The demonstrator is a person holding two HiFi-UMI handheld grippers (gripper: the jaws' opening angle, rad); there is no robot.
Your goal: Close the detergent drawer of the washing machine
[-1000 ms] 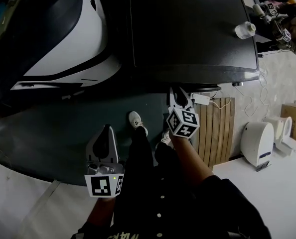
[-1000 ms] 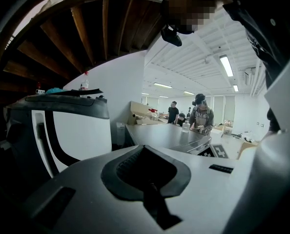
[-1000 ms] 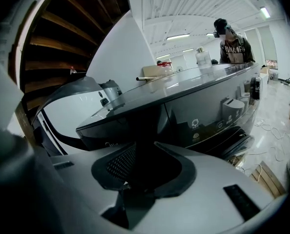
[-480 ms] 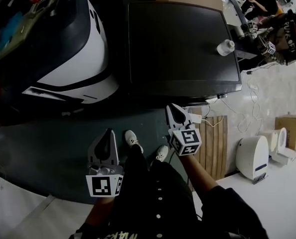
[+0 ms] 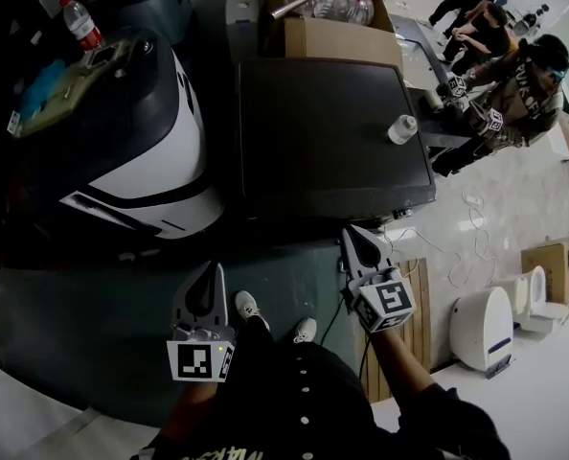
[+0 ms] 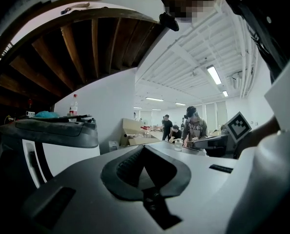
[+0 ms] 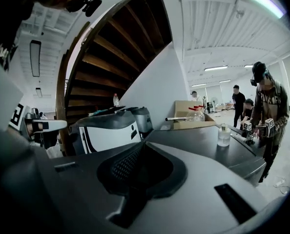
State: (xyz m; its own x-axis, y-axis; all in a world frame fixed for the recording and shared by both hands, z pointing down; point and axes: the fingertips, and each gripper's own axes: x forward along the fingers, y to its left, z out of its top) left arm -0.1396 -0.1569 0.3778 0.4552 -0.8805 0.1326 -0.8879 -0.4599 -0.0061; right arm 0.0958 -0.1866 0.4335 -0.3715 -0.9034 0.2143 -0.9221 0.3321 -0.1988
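My left gripper (image 5: 210,274) has its jaws together, empty; my right gripper (image 5: 354,233) has just closed on nothing. At twelve o'clock, a box (image 5: 347,38) holds bottles (image 5: 342,3).

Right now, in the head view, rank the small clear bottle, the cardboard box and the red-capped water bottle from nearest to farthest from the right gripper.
1. The small clear bottle, on the dark machine top just beyond the right gripper.
2. The cardboard box, behind that machine.
3. The red-capped water bottle, far to the left.
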